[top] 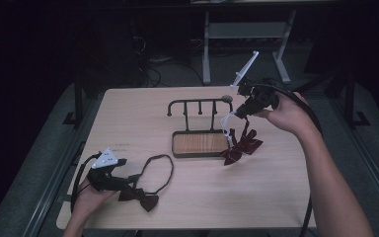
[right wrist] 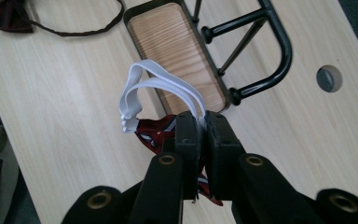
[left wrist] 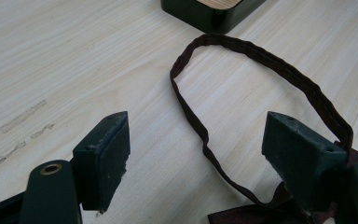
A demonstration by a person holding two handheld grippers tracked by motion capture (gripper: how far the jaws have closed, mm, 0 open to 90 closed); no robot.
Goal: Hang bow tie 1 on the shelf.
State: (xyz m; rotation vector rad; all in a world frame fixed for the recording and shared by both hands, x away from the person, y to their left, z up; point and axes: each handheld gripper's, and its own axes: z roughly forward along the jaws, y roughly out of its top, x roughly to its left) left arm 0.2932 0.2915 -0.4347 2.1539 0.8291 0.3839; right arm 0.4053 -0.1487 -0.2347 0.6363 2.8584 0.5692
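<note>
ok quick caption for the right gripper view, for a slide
Right hand-held gripper shut on the white elastic strap of a red bow tie, above the wooden tray of a black rack.

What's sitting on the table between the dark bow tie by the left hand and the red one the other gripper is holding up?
In the high view, the black rack with its wooden tray stands between the dark bow tie and the red bow tie.

The rack (top: 200,129) stands on the counter (top: 276,197) near its middle. Just right of the rack's tray, a bow tie (top: 242,146) hangs touching the counter. Well to the rack's left and nearer the person, another bow tie (top: 145,197) lies flat, its strap loop (top: 160,170) reaching toward the rack.
</note>
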